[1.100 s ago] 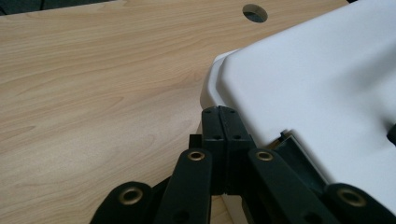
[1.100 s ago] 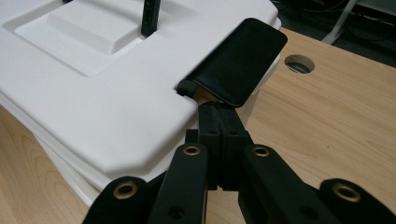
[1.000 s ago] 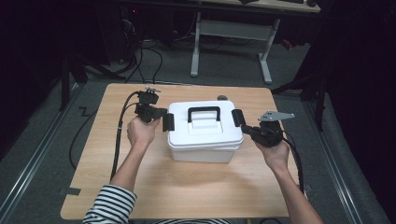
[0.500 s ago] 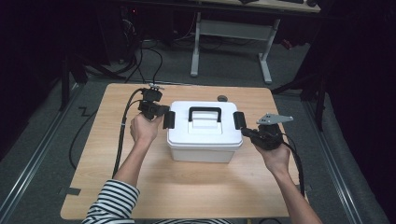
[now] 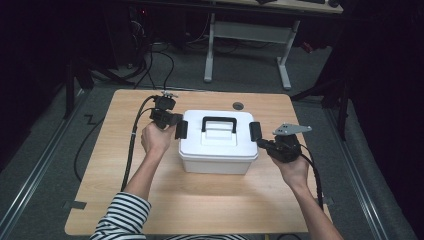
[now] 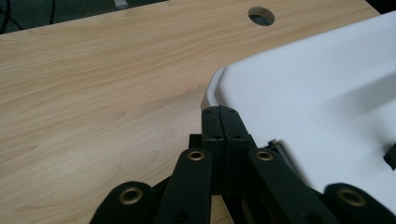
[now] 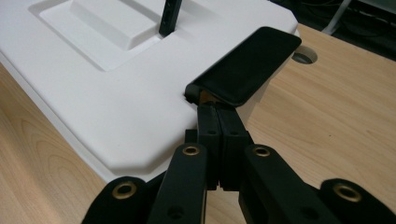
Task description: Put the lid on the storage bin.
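A: What sits mid-table (image 5: 120, 200)?
B: White box (image 5: 218, 150), black handle (image 5: 218, 123) on its lid, a black latch (image 5: 255, 131) raised at each end.
A: Grippers?
B: Left gripper (image 5: 176, 126) at the left latch (image 5: 181, 129), right gripper (image 5: 262, 143) just below the right latch. Both jaw pairs closed, nothing held.

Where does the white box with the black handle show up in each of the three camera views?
High view: the white box sits mid-table between the left gripper and the right gripper.
Left gripper view: its lid corner takes up the right side.
Right gripper view: its lid spans the upper left, a black latch lifted beside it.
Shared landmark: the round hole in the table.
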The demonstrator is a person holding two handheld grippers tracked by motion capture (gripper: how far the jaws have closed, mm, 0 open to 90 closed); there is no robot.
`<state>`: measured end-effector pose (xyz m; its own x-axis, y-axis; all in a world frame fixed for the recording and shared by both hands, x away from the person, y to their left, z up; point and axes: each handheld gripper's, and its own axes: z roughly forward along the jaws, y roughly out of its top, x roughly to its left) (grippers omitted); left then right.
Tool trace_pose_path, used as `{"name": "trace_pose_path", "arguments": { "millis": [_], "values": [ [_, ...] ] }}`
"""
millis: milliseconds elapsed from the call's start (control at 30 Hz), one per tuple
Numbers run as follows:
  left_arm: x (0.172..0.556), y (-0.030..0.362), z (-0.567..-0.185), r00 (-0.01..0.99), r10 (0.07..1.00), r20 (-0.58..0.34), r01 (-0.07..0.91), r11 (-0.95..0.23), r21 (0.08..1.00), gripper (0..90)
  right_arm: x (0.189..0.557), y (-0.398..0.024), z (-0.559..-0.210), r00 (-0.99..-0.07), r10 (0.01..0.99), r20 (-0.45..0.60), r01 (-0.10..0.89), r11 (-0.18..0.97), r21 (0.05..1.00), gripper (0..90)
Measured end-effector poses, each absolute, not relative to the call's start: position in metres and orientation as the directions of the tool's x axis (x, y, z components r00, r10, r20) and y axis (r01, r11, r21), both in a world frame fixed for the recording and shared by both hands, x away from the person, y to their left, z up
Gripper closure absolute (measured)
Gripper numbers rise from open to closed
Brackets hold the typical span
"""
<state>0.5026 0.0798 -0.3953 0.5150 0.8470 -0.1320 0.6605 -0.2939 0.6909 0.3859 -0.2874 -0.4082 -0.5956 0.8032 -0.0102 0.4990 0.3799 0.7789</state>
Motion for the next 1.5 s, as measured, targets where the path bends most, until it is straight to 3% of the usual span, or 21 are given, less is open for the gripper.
{"name": "trace_pose_path", "arguments": {
  "millis": [167,600,1200,1500],
  "values": [
    [0.495,0.085,-0.389,0.519,0.844,-0.132,0.633,-0.276,0.723,87.0,0.383,-0.297,-0.413,-0.585,0.811,0.021,0.507,0.346,0.789,89.7],
    [0.458,0.090,-0.375,0.585,0.803,-0.118,0.563,-0.297,0.771,75.3,0.382,-0.295,-0.384,-0.590,0.807,0.010,0.442,0.313,0.841,89.7],
    [0.440,0.105,-0.395,0.576,0.795,-0.190,0.577,-0.231,0.783,70.0,0.394,-0.295,-0.394,-0.553,0.833,0.027,0.491,0.300,0.818,89.1],
    [0.429,0.118,-0.403,0.567,0.798,-0.205,0.562,-0.193,0.804,57.0,0.393,-0.296,-0.401,-0.550,0.835,0.034,0.491,0.290,0.821,84.0]
  ]
}}
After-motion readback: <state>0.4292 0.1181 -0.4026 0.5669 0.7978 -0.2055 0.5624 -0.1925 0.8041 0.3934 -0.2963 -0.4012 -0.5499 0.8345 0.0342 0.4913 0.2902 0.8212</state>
